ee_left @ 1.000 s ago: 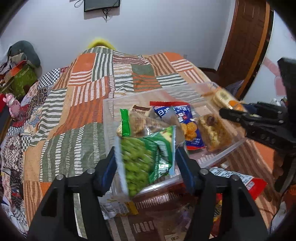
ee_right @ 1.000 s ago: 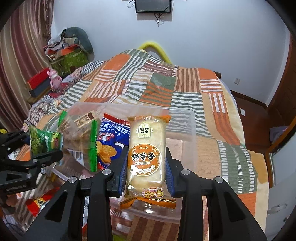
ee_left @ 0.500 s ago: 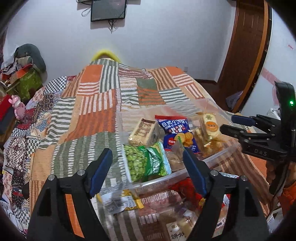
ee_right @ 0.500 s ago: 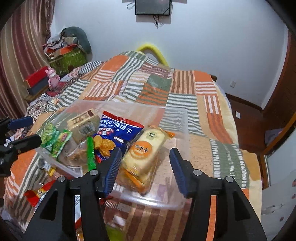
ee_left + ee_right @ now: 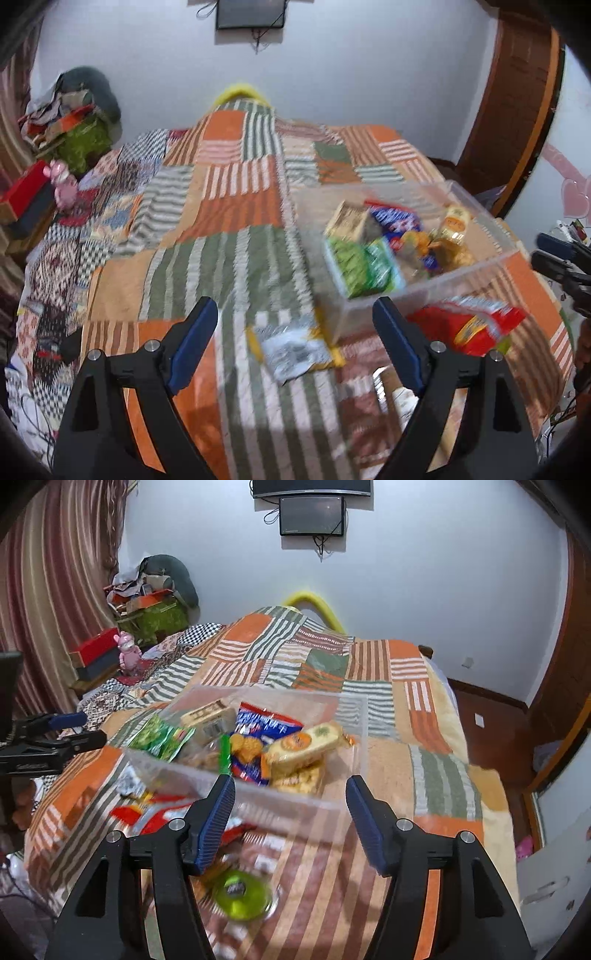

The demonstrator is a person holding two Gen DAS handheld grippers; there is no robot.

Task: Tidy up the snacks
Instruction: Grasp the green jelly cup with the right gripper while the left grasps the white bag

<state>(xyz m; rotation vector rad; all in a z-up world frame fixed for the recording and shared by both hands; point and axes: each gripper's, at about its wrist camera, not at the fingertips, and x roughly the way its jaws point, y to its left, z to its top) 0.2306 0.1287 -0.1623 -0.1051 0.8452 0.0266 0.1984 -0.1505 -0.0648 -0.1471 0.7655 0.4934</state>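
A: From the left wrist, the left gripper (image 5: 295, 325) is seen with jaws wide apart, just opened further, nothing between them. The clear plastic bin (image 5: 436, 284) is set on the patchwork bed cover (image 5: 207, 258), toward its right edge.

B: And inside?

A: A green pea packet (image 5: 360, 267), a tan cracker pack (image 5: 349, 221), a blue biscuit bag (image 5: 397, 221) and a yellow rice-cake pack (image 5: 456, 221) are made out. Labels are blurred. A red packet (image 5: 469, 321) and a white-and-yellow wrapper (image 5: 295, 349) are left outside, by the bin's near wall.

B: Right wrist?

A: The right gripper (image 5: 290, 812) is shown parted, jaws just opened, empty. The rice-cake pack lies inside the bin; a green disc (image 5: 240, 890) lies on the cover, below the jaws. Writing cannot be read.
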